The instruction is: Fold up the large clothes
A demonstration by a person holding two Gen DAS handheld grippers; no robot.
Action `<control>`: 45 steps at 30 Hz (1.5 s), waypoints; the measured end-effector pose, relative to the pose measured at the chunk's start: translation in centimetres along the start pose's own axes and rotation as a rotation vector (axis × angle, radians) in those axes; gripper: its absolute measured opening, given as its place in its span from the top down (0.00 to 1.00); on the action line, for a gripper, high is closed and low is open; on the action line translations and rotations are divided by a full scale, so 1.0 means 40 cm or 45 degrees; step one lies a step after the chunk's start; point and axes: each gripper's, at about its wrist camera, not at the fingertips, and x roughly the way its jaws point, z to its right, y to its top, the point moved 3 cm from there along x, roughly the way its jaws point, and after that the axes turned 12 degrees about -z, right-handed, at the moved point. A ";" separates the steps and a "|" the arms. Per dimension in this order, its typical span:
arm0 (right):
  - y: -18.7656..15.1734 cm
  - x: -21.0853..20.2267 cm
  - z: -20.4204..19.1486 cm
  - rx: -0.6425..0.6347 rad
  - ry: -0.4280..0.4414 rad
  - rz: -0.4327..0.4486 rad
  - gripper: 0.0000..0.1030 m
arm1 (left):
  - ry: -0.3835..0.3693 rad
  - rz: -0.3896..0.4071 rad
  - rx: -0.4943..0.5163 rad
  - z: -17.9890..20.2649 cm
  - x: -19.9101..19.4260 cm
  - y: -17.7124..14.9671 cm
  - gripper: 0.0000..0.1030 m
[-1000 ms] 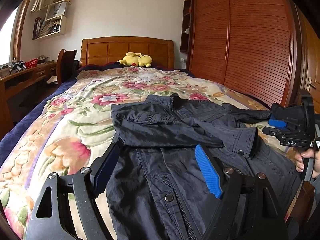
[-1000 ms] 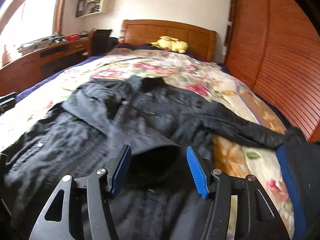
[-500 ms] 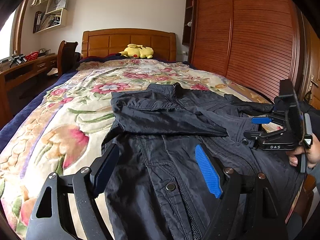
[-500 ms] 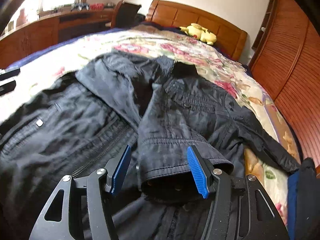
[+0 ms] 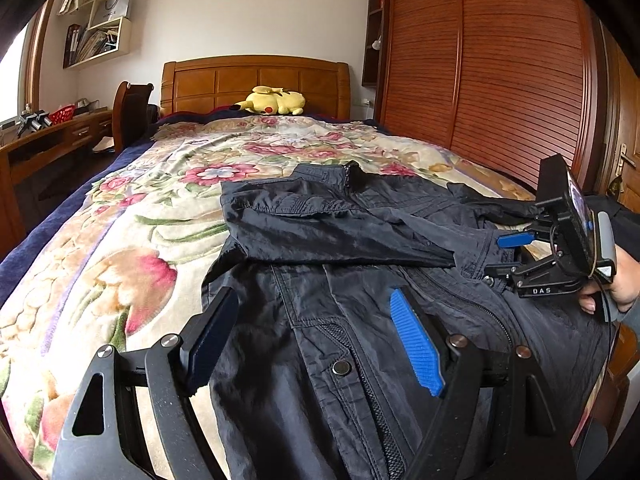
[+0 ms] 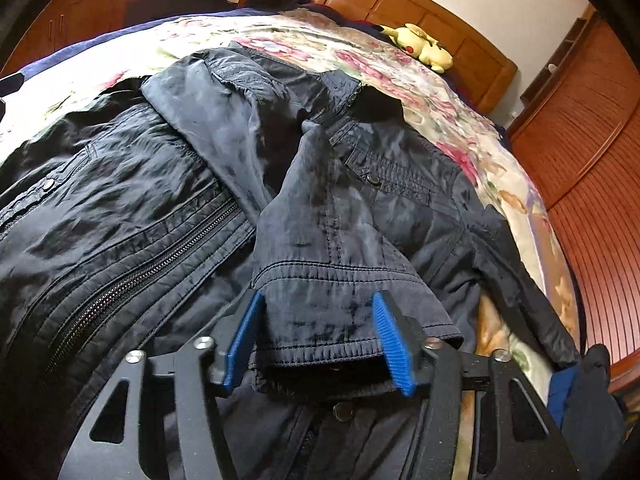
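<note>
A dark navy jacket (image 5: 340, 232) lies front-up on the flowered bedspread (image 5: 120, 240), zipper toward me. One sleeve is folded across its chest. That sleeve's cuff (image 6: 340, 292) sits between the blue pads of my right gripper (image 6: 318, 300), whose jaws are closing; a gap still shows beside the fabric. The left wrist view shows the right gripper (image 5: 494, 258) at the jacket's right edge, turned on its side, a hand behind it. My left gripper (image 5: 312, 300) hovers open over the jacket's lower front with nothing gripped. The other sleeve (image 6: 520, 264) trails off to the right.
A yellow plush toy (image 5: 276, 102) rests by the wooden headboard (image 5: 256, 80). A slatted wooden wardrobe (image 5: 500, 80) lines the right side. To the left stand a desk (image 5: 48, 140) and a chair (image 5: 130, 114). Dark clothing (image 6: 588, 392) lies at the bed's right edge.
My right gripper has come lower and nearer the jacket and rolled onto its side, so the cuff now lies between its narrowing jaws. The left gripper has stayed put.
</note>
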 end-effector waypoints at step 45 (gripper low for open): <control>-0.099 0.229 0.474 0.524 -0.202 -0.065 0.42 | -0.034 -0.108 0.040 0.058 0.107 0.029 0.23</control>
